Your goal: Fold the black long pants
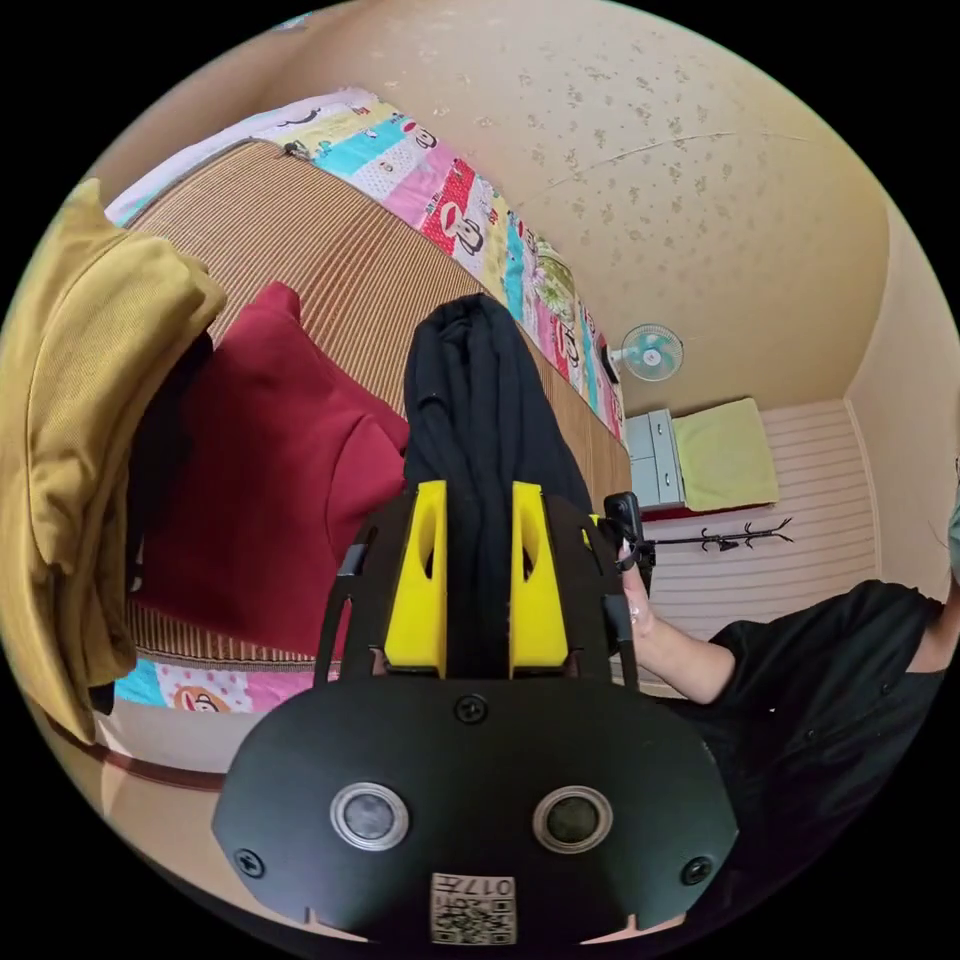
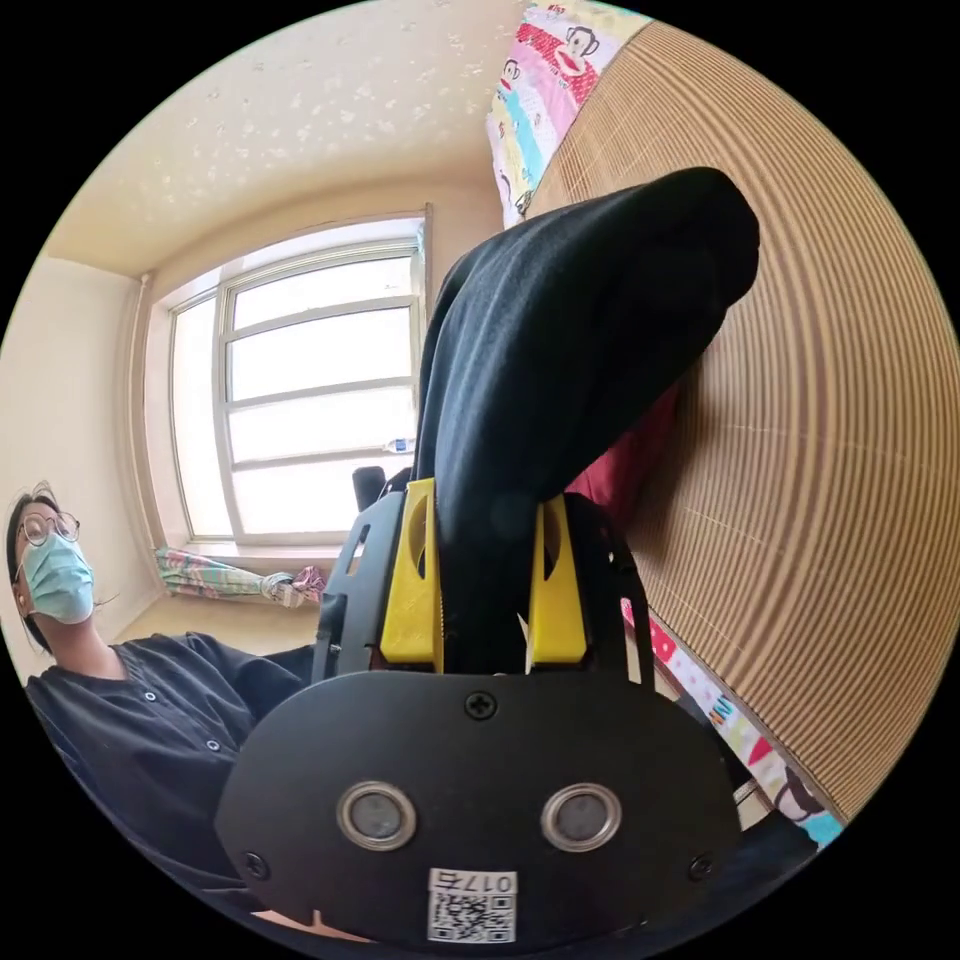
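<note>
Left tool [image 1: 478, 510] clamps smooth black pants [image 1: 480, 400] | right tool [image 2: 484, 535] clamps same | ribbed woven mat [image 2: 830, 450]

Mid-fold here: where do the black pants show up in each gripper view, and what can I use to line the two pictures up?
Left gripper view: the pants run up the centre from between the left tongs, over the mat.
Right gripper view: the pants rise from between the right tongs and bulge toward upper right.
Shared landmark: the striped mat, edged by the cartoon sheet.
</note>
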### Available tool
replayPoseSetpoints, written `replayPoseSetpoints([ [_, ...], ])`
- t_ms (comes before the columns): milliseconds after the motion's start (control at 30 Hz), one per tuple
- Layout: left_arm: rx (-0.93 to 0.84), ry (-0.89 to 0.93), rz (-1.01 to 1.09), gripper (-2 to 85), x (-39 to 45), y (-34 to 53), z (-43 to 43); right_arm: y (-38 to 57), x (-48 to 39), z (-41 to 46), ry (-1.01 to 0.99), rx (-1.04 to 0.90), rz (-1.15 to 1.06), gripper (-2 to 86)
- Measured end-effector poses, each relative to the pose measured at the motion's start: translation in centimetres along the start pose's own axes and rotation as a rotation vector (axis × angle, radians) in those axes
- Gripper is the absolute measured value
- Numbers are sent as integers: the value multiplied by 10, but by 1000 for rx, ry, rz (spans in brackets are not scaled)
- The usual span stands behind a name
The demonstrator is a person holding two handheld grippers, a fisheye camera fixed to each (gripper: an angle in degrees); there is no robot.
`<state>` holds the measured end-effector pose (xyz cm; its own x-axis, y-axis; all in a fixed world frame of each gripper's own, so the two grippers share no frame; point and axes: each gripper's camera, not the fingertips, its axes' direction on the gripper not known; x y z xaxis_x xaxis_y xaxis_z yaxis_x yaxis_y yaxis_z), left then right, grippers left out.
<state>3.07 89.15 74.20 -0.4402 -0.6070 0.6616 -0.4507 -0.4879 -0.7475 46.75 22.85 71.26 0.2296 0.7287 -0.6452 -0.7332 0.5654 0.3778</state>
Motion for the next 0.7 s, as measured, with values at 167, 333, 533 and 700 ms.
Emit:
replayPoseSetpoints([
  [167,-1,-314,-65,116,-46,-2,-19,-33,28,96,152,-26,79,143],
  [333,380,-95,-144,76,-59,79,-57,-48,40,181,442,-242,25,167],
  [533,247,-67,-233,78,-75,166,18,-42,32,190,519,-351,34,165],
  [700,129,-12,-170,81,-54,198,83,-6,23,148,468,-407,76,111],
])
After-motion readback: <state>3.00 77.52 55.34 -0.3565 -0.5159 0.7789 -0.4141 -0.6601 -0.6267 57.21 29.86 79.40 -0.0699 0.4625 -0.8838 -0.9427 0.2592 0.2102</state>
